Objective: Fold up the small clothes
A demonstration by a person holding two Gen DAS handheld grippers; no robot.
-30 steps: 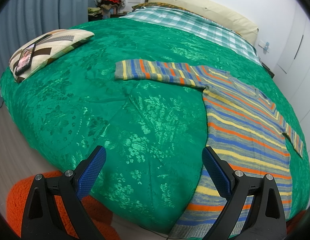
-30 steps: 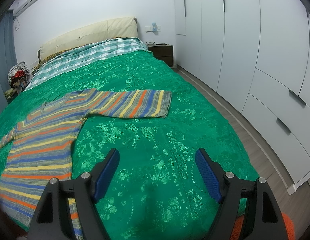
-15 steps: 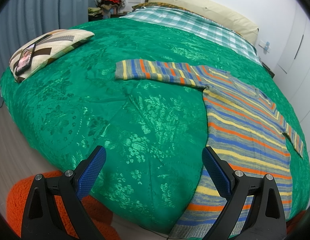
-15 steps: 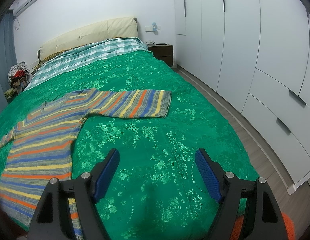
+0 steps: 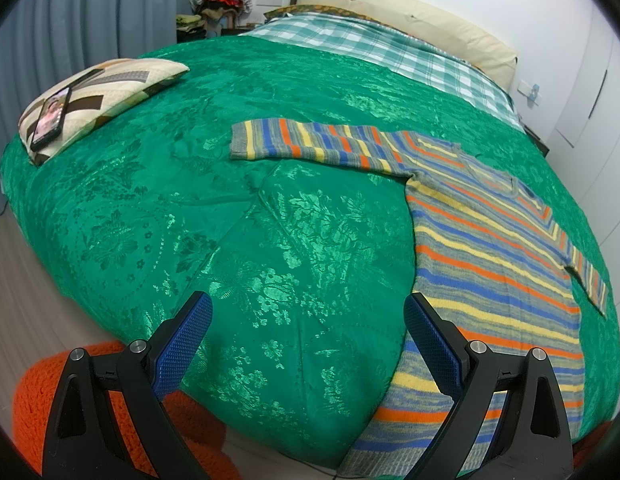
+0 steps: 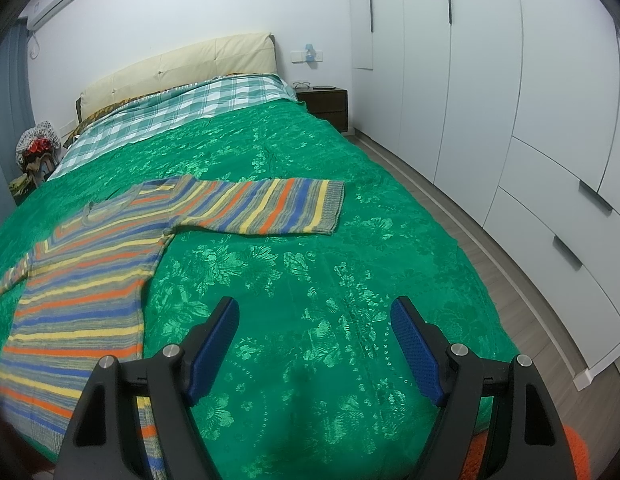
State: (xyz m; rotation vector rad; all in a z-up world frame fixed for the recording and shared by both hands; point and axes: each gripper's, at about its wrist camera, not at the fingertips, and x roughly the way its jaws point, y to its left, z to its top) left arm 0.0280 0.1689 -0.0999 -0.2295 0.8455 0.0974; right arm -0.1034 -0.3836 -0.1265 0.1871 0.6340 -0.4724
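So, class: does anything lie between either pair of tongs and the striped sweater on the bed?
Nothing visible does. Only bare green bedspread separates the open right tongs and left tongs from the striped sweater, which lies spread flat.

Bed covered by green floral bedspread (image 5: 238,208); checked blanket (image 5: 373,50) at head end, below cream headboard (image 6: 178,68). Patterned pillow (image 5: 106,88) carries a phone (image 5: 50,118). White wardrobe (image 6: 489,80) alongside; dark nightstand (image 6: 323,104) beside it. Orange rug (image 5: 34,400) on floor.
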